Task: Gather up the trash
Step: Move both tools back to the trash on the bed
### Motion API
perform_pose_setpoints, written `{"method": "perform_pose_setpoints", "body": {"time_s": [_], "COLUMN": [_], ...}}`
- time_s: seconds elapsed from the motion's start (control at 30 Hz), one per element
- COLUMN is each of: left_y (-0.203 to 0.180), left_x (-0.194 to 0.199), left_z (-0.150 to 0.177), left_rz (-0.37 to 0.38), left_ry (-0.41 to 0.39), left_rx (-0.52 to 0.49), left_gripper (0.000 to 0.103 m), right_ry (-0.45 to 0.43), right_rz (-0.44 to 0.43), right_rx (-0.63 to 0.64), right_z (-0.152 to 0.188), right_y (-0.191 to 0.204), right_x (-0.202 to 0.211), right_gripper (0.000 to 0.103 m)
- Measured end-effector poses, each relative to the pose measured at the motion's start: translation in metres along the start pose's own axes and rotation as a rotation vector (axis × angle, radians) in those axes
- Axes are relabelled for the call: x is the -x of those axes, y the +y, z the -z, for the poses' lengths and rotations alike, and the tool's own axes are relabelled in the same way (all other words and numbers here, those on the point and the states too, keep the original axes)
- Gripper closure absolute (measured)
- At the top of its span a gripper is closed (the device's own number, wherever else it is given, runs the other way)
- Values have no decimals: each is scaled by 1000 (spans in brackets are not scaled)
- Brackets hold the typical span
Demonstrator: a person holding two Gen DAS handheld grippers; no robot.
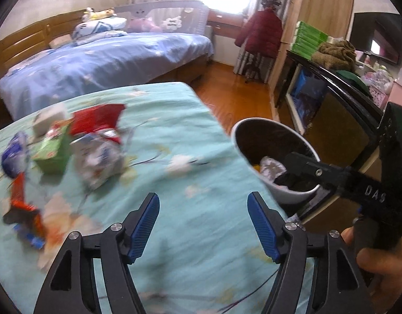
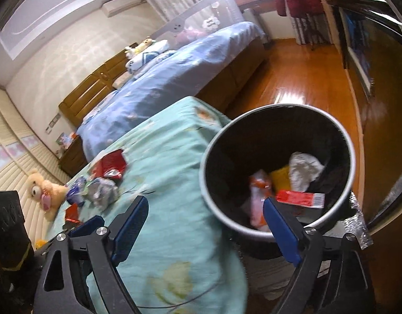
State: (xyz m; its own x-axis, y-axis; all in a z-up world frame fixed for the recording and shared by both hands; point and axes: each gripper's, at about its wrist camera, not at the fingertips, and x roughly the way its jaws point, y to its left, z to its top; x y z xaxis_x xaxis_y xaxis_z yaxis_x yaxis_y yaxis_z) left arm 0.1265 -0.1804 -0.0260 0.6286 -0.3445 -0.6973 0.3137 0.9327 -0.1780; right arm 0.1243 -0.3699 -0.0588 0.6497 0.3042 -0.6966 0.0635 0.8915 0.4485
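Note:
My left gripper (image 1: pixel 203 204) stands open above the teal bedspread (image 1: pixel 174 136), nothing between its blue pads. To its left lies a blurred pile of trash: a red wrapper (image 1: pixel 96 119), a green box (image 1: pixel 54 151), a crumpled silver wrapper (image 1: pixel 101 157), a blue wrapper (image 1: pixel 14 154) and an orange wrapper (image 1: pixel 23 204). The round bin (image 1: pixel 287 193) stands off the bed's right edge. My right gripper (image 2: pixel 205 201) is open and empty at the bin's (image 2: pixel 253 141) near rim. Inside the bin lie a red packet (image 2: pixel 300 198), white crumpled paper (image 2: pixel 303 167) and an orange-white wrapper (image 2: pixel 258 196).
A bed with a blue cover (image 1: pixel 109 62) stands beyond the teal one. Wooden floor (image 2: pixel 292 78) runs between the beds and a dark cabinet (image 1: pixel 331 110) on the right. A teddy bear (image 2: pixel 44 191) sits at the teal bed's far side. A red coat (image 1: pixel 261 34) hangs on a stand.

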Motion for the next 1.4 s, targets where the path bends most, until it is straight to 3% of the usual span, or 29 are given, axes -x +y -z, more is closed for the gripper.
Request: {"method": "perform_pose_setpoints", "body": {"time_s": [0.47, 0.87, 1.4], "left_y": [66, 118, 172], "left_x": [68, 99, 94], "left_z": [44, 53, 46], "left_rz": [-90, -160, -212], "left_ry": [-41, -52, -39], "left_rx": [158, 254, 346], "left_gripper": [33, 33, 33], "right_ry": [65, 116, 151], "right_rz": [-69, -114, -157], "right_rx": [83, 154, 201], "right_z": [27, 43, 41], "right_y": [62, 103, 137], "right_x": [-24, -47, -80], "right_gripper": [2, 1, 1]}}
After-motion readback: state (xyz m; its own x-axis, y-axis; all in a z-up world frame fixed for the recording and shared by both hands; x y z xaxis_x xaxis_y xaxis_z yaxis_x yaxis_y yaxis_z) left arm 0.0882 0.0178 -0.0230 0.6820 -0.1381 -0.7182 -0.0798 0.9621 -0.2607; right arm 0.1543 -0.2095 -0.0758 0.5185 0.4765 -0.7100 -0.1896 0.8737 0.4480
